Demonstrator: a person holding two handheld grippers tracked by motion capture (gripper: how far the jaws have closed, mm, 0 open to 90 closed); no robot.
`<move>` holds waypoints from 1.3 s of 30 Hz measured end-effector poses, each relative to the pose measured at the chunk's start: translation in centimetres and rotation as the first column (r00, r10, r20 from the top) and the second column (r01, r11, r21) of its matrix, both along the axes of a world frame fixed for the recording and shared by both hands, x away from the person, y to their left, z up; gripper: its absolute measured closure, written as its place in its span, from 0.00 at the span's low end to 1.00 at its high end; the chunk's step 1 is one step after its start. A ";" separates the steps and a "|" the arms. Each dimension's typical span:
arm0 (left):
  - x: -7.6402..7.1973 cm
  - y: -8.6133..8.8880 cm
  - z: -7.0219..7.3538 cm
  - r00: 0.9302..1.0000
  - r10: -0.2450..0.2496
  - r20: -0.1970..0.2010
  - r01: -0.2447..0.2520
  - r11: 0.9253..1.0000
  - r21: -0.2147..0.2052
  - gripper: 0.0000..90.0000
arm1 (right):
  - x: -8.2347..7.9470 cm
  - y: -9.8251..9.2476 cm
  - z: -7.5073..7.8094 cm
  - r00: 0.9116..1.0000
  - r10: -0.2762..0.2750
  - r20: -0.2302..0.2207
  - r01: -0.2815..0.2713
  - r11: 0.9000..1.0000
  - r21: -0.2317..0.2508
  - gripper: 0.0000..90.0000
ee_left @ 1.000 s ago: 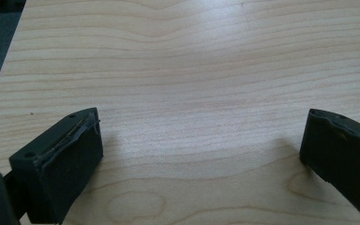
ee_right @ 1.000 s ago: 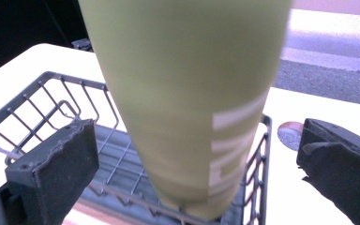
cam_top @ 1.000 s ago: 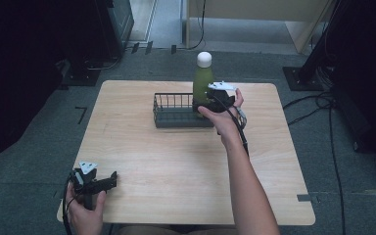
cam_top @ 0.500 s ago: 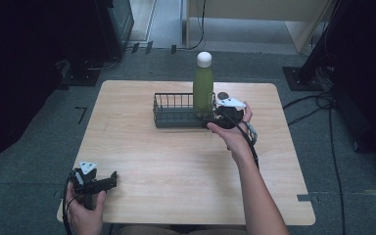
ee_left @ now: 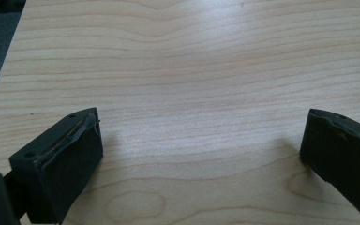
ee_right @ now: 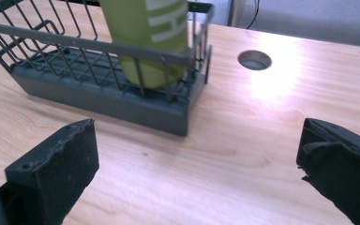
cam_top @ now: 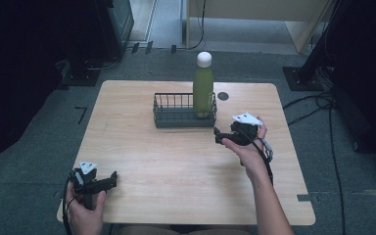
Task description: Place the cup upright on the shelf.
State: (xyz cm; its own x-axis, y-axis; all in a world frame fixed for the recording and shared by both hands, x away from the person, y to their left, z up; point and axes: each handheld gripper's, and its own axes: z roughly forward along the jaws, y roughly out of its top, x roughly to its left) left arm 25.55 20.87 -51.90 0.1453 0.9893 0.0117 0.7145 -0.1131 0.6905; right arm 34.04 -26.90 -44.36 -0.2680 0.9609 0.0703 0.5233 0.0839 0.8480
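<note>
The left gripper [cam_top: 108, 180] sits at the near left corner of the table [cam_top: 176, 161], held in the person's left hand [cam_top: 84, 210]. Its jaws stand spread wide with nothing between them; the left gripper view looks past them onto bare wood.

Farther in, the right gripper [cam_top: 218, 136] is held in the right hand [cam_top: 247, 147] above the table. Its jaws are also spread wide and hold nothing, touching neither the basket nor the bottle.

Just ahead of the right gripper, and a little to its left in its own view, stands the wire basket [ee_right: 98, 96], dark grey with a solid base and thin rod walls. The green bottle [ee_right: 145, 42] stands upright inside the basket, at the end nearest this gripper, rising well above the rim to a white cap [cam_top: 204, 59]. Beyond the basket's corner there is a round hole [ee_right: 254, 59] in the tabletop.

The bottle looks hard, smooth and probably metal, so likely slippery and stiff, and heavy if filled; that cannot be told here. A grip across the body above the basket rim seems best. The basket looks light and rigid, so it may lift or slide along with the bottle.
</note>
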 end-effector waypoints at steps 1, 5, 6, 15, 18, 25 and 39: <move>0.0 0.0 0.0 1.000 0.000 0.000 0.000 1.000 0.000 0.00 | -0.4 -0.4 -0.1 1.000 -0.005 0.002 0.005 1.000 0.005 0.00; 0.0 0.0 0.0 1.000 0.000 0.000 0.000 1.000 0.000 0.00 | -1.8 -1.9 -0.6 1.000 -0.025 0.007 0.025 1.000 0.010 0.00; 0.0 0.0 0.0 1.000 0.000 0.001 0.000 1.000 0.000 0.00 | -2.2 -2.2 -0.8 1.000 -0.029 0.004 0.029 1.000 0.011 0.00; 0.0 0.0 0.0 1.000 0.000 0.002 0.000 1.000 0.000 0.00 | -5.1 -4.8 -2.8 0.997 -0.074 -0.026 0.074 0.997 -0.002 0.00; 0.0 0.0 0.0 1.000 0.000 0.002 0.000 1.000 0.000 0.00 | -6.1 -5.7 -3.4 0.996 -0.089 -0.032 0.088 0.996 -0.013 0.00; 0.0 0.0 0.0 1.000 -0.001 0.000 0.001 1.000 0.002 0.00 | -8.1 -8.0 -4.9 0.989 -0.137 -0.060 0.135 0.991 -0.024 0.00; 0.0 0.0 0.0 1.000 -0.001 0.000 0.001 1.000 0.002 0.00 | -11.4 -11.1 -8.0 0.963 -0.214 -0.165 0.199 0.975 -0.103 0.00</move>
